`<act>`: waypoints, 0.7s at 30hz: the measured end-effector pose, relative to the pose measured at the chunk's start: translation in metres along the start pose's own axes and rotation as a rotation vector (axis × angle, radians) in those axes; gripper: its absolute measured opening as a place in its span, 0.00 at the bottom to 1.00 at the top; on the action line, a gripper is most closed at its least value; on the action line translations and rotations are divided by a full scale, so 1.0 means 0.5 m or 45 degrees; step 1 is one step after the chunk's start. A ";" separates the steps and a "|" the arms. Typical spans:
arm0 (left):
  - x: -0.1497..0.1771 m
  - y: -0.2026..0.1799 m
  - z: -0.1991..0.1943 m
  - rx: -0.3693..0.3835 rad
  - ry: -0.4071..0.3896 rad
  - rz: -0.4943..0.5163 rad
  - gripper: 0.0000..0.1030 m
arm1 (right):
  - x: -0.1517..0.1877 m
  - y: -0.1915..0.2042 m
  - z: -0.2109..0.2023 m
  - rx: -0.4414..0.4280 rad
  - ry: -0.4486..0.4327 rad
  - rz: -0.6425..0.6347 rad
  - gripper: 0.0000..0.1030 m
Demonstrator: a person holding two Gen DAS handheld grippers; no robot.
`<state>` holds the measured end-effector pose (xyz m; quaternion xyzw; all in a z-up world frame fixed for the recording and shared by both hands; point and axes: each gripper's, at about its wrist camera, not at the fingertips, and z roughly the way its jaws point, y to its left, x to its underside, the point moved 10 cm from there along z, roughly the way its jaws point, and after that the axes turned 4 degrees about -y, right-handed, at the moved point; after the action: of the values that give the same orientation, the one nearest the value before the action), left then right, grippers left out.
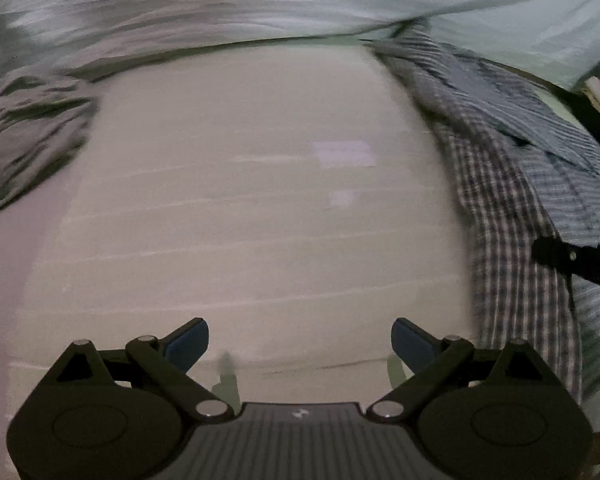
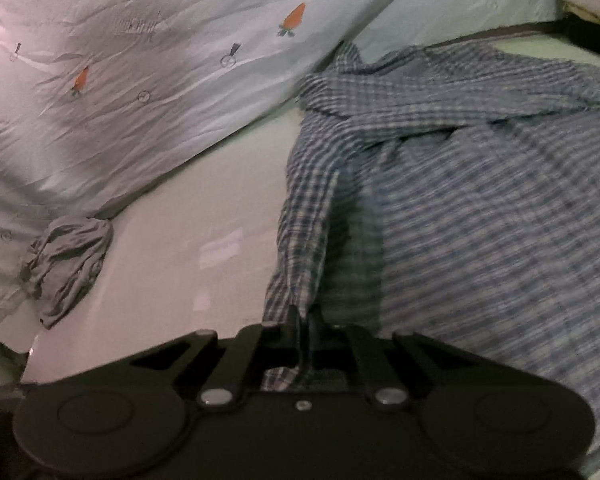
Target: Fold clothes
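Observation:
A blue and white checked shirt [image 2: 480, 208] lies spread over the right part of a pale bed surface [image 2: 204, 240]. My right gripper [image 2: 305, 320] is shut on the shirt's near left edge, with cloth pinched between the black fingers. In the left wrist view the same shirt [image 1: 512, 208] runs down the right side. My left gripper [image 1: 300, 340] stands open above bare mattress [image 1: 240, 200], its blue pads wide apart with nothing between them. The right gripper's black tip [image 1: 556, 252] shows on the shirt at the far right of that view.
A crumpled grey garment [image 2: 68, 264] lies at the left, also seen in the left wrist view as grey garment [image 1: 24, 140]. A pale quilt with carrot prints [image 2: 148, 72] bunches along the far side. Folded items [image 2: 592, 0] are stacked at the upper right corner.

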<state>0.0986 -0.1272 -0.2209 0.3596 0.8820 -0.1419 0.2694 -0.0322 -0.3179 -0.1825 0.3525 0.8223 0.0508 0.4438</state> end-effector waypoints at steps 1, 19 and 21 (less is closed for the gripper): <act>-0.003 -0.029 0.007 0.014 0.002 0.005 0.95 | -0.006 -0.015 -0.006 0.003 0.000 -0.018 0.04; 0.044 -0.322 0.070 -0.004 0.110 0.094 0.95 | -0.071 -0.240 0.042 -0.003 0.232 -0.208 0.08; 0.053 -0.324 0.079 -0.030 0.138 0.082 0.95 | -0.064 -0.246 0.050 0.006 0.259 -0.243 0.15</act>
<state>-0.0174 -0.2436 -0.2593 0.3918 0.8849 -0.1028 0.2299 -0.0673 -0.4355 -0.2237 0.2667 0.8930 0.0421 0.3601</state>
